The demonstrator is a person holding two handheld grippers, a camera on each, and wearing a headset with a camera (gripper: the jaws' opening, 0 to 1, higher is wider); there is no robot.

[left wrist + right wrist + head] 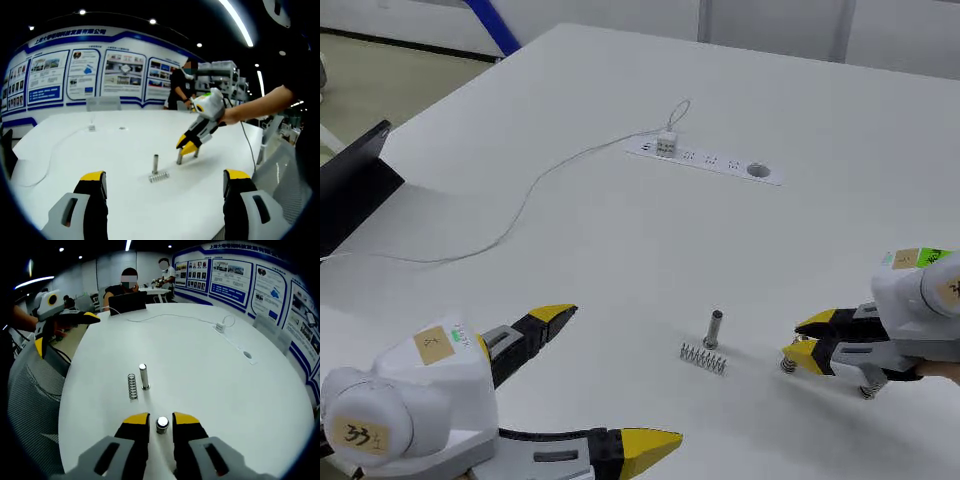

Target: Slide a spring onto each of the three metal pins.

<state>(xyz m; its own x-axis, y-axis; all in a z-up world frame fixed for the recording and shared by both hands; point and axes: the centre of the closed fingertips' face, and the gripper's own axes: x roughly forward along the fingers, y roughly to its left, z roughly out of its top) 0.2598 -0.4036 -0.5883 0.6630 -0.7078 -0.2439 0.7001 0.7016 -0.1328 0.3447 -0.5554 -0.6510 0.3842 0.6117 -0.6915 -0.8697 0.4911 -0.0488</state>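
- Got the left gripper (612,376) at 7 o'clock, gaping wide, empty; guessing standby.
- Centre: bare upright pin (714,327), loose spring (704,358) lying just beside its base, handy to grab.
- At 3 o'clock, right gripper (803,340) nearly closed around another pin (162,424), top clear in the right gripper view, barely from the head view; can't tell if clamped.

A tan sticker (360,435) on the round back end of the left gripper (612,376) says "33". The small stickers (905,258) on the right gripper (802,338) are too blurry to read. The writing on the blue wall boards (85,70) is too tiny to read.
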